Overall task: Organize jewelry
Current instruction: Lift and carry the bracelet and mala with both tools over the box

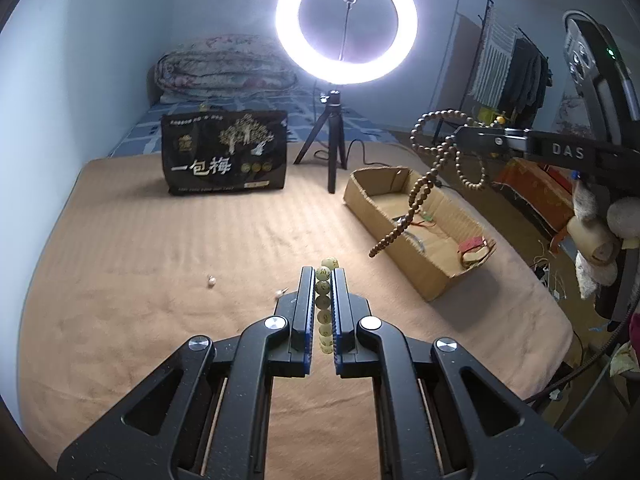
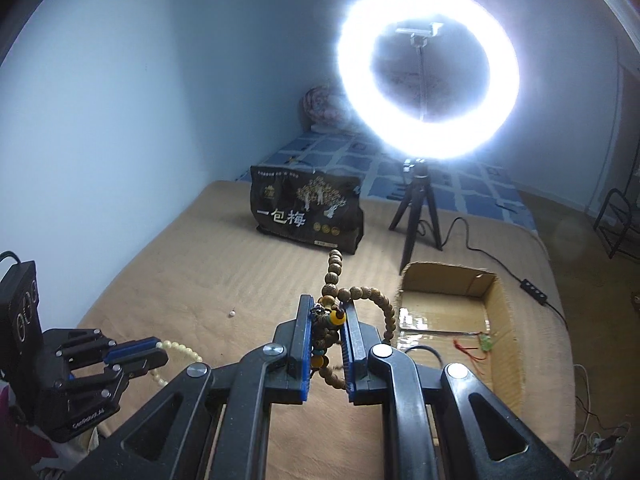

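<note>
My left gripper point(image 1: 323, 276) is shut on a string of pale yellow beads point(image 1: 324, 300), held above the tan blanket; the right wrist view shows this gripper point(image 2: 160, 354) at lower left with the pale beads point(image 2: 180, 350) hanging from it. My right gripper point(image 2: 327, 304) is shut on a long brown wooden bead strand point(image 2: 334, 276) with a yellow bead among them. In the left wrist view that gripper point(image 1: 460, 133) hovers over the cardboard box point(image 1: 384, 216), the brown strand point(image 1: 420, 192) dangling down toward it.
A small pearl-like piece point(image 1: 210, 280) and another small piece point(image 1: 280, 292) lie on the blanket. A black snack bag point(image 1: 226, 158) and a ring light on a tripod point(image 1: 335, 160) stand behind. The box point(image 2: 500, 312) holds a red-corded item point(image 2: 476, 346). The bed's edge drops off at right.
</note>
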`<action>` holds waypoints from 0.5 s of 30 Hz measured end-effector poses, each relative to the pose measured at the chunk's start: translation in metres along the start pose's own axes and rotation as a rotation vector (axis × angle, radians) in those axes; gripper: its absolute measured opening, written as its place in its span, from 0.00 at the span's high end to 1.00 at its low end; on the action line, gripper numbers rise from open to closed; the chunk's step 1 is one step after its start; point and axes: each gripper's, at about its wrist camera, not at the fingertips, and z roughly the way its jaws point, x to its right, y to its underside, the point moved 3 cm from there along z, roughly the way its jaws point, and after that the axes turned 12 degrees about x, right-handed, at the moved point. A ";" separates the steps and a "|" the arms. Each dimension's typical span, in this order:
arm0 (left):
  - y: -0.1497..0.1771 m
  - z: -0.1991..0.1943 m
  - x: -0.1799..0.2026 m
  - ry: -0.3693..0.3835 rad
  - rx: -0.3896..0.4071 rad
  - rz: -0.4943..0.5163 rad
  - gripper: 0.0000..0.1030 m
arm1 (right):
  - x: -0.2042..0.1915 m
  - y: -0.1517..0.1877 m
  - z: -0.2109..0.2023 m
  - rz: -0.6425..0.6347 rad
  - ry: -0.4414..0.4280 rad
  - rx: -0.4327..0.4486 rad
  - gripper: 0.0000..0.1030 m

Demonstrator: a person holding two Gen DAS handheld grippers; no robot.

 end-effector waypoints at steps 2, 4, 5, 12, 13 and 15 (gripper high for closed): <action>-0.005 0.003 0.005 0.009 0.005 0.000 0.95 | 0.006 -0.002 -0.009 0.002 0.009 0.010 0.90; -0.009 0.006 0.011 0.016 0.009 0.002 0.95 | 0.014 -0.004 -0.018 0.004 0.022 0.020 0.90; -0.010 0.007 0.013 0.020 0.010 0.003 0.95 | 0.018 -0.004 -0.022 0.005 0.030 0.025 0.90; -0.025 0.028 0.032 0.053 0.008 0.006 0.95 | 0.053 -0.008 -0.042 0.028 0.078 0.047 0.90; -0.027 0.032 0.035 0.058 0.006 0.007 0.95 | 0.057 -0.008 -0.044 0.032 0.084 0.048 0.90; -0.030 0.040 0.040 0.065 0.004 0.008 0.95 | 0.066 -0.006 -0.045 0.039 0.095 0.047 0.90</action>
